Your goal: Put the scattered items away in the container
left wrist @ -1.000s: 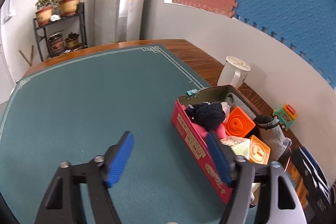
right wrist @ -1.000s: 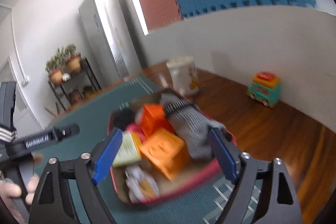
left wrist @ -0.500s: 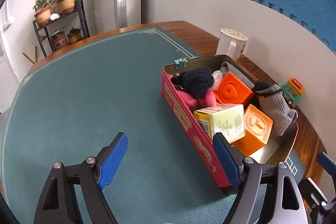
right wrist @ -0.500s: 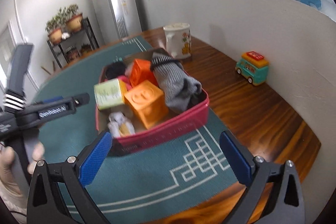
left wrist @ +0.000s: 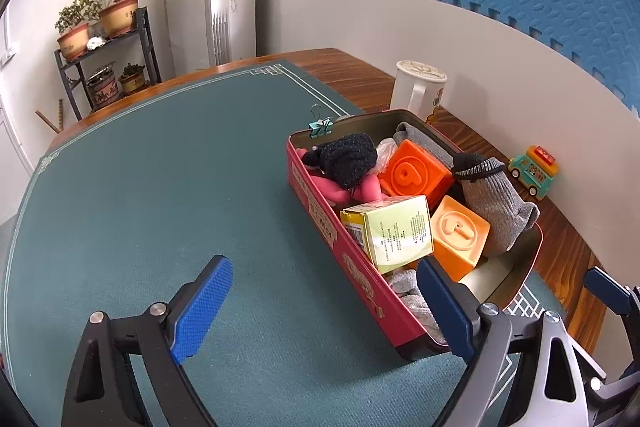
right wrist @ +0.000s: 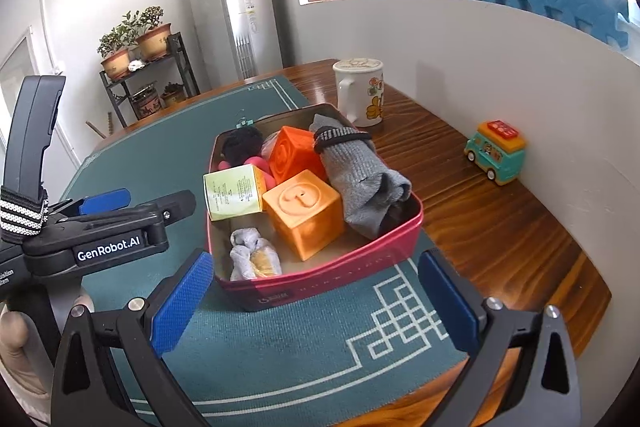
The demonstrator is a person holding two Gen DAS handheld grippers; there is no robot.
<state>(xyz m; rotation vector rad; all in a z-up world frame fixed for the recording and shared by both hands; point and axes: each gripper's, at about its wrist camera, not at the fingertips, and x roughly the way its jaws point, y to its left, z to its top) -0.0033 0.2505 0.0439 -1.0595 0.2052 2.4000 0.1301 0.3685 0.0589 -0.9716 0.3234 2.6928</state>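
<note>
Both of your grippers are standing wide apart with nothing between their blue pads. The left gripper [left wrist: 324, 307] has just been opening, its jaws wider than a second ago, over the green mat [left wrist: 160, 187]; its right finger is now sitting in front of the near corner of the red tin [left wrist: 352, 267]. The right gripper [right wrist: 312, 299] is spread wider than a second ago too, and it is now framing the tin's near end from farther back, where earlier the tin was blurred and close between the fingers.

Your right view is showing what the left one hides: a small balled grey-and-yellow bundle [right wrist: 254, 259] on the tin's floor, plus the left gripper's black body with your hand [right wrist: 16, 339] below it. Your left view is showing the teal binder clip [left wrist: 320, 125] on the tin's far rim more clearly.

Inside the tin, which is resting on the mat on the table [right wrist: 500, 227], are lying two orange blocks [right wrist: 306, 211], a pale green carton [right wrist: 234, 191], a grey sock [right wrist: 360, 179], a black knit item [left wrist: 348, 159] and something pink [left wrist: 344, 189]. A mug [right wrist: 360, 91] and a toy bus [right wrist: 496, 151] are standing outside it.
</note>
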